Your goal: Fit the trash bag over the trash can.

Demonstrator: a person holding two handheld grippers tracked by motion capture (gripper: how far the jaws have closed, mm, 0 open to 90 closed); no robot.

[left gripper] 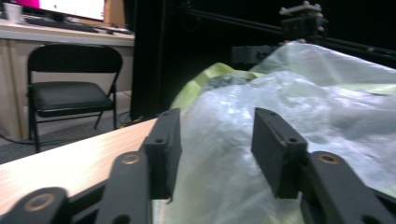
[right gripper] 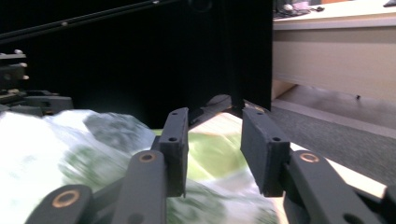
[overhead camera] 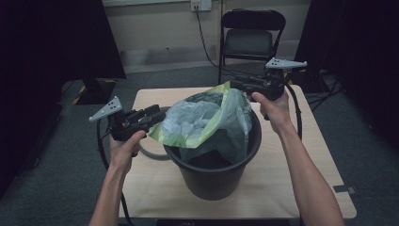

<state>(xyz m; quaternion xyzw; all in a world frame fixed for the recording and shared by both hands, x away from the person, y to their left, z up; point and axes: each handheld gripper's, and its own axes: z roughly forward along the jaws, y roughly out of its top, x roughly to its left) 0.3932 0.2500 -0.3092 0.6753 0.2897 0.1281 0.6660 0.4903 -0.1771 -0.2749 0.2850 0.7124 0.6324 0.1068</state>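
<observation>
Two tongs released at a bin bag

One pale green-edged plastic bag [overhead camera: 207, 123] sits loosely in the black bucket [overhead camera: 214, 176] on the wooden table [overhead camera: 291, 188], bunched above the rim. Left tongs [overhead camera: 157, 117] and right tongs [overhead camera: 235, 84] flank the bag's edges, jaws parted, pads gripping nothing. Behind stands a folding chair [overhead camera: 249, 40].

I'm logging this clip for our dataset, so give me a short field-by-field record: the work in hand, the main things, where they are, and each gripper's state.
work: fitting a bag into a bin
bin: black, upright on the wooden table
bag: translucent with a yellow-green rim, bunched over the bin's mouth, partly inside
left gripper: jaws open at the bag's near-left edge, plastic in the gap, pads not pressing
right gripper: jaws open at the bag's far-right rim
background: folding chair behind the table
</observation>
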